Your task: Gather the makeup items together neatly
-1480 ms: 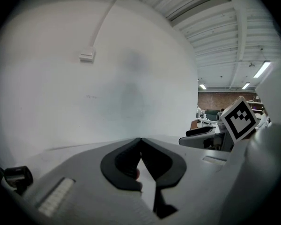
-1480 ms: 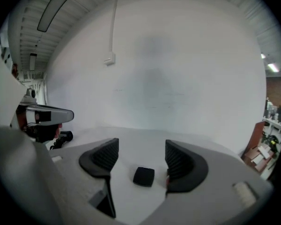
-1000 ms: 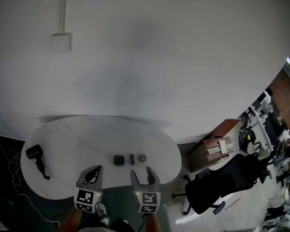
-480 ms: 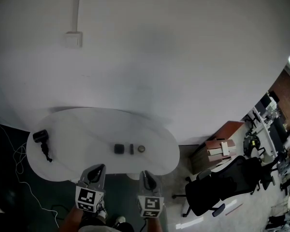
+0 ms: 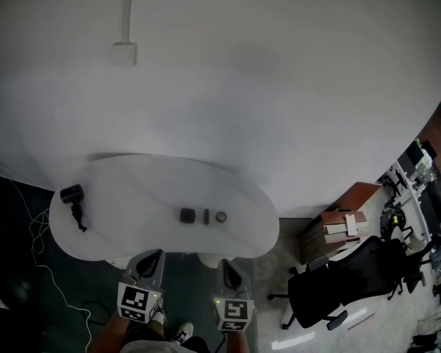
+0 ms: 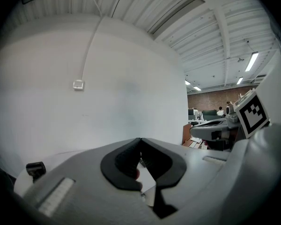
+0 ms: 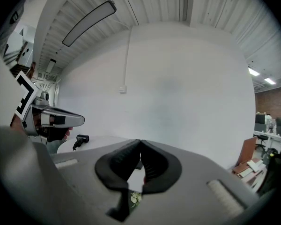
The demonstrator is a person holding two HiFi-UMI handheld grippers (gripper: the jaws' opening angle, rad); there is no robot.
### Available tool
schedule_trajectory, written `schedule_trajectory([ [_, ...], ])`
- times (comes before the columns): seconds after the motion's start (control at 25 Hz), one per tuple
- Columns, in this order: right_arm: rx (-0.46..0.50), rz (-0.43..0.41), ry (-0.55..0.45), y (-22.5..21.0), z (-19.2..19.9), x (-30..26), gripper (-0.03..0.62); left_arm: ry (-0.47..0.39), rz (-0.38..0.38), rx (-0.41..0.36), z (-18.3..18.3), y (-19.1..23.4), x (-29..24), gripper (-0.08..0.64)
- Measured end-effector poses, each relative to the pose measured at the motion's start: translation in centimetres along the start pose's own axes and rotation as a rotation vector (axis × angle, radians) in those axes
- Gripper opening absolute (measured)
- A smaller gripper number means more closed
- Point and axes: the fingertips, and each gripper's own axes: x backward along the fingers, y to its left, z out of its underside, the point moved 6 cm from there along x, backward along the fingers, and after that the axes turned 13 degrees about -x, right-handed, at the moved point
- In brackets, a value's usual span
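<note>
Three makeup items lie in a short row on the white oval table (image 5: pixel 117 226): a black square compact (image 5: pixel 187 215), a small dark stick (image 5: pixel 206 215) and a round pot (image 5: pixel 220 216). Both grippers hang off the table's near edge, apart from the items. My left gripper (image 5: pixel 156 254) is shut, its pads meeting at the tips (image 6: pixel 140 139) with nothing held. My right gripper (image 5: pixel 226 264) has just been closing and now stands shut and empty (image 7: pixel 140 141).
A black hair-dryer-like device (image 5: pixel 72 194) with its cord lies at the table's left end. Right of the table are a wooden cabinet (image 5: pixel 347 215) and a black office chair (image 5: pixel 342 284). A cable (image 5: pixel 35 234) trails on the dark floor at left. The white wall carries a small box (image 5: pixel 123 52).
Both grippers have drawn back from the table's near edge toward the person. The right gripper's jaws went from wide apart to shut. The three items stayed where they were.
</note>
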Motion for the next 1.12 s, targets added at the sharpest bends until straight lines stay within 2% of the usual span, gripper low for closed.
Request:
schedule_trajectory([
  [1.12, 0.000, -0.007, -0.009, 0.26, -0.14, -0.30, 0.005, 0.005, -0.017, -0.008, -0.01, 0.08, 0.35, 0.011],
])
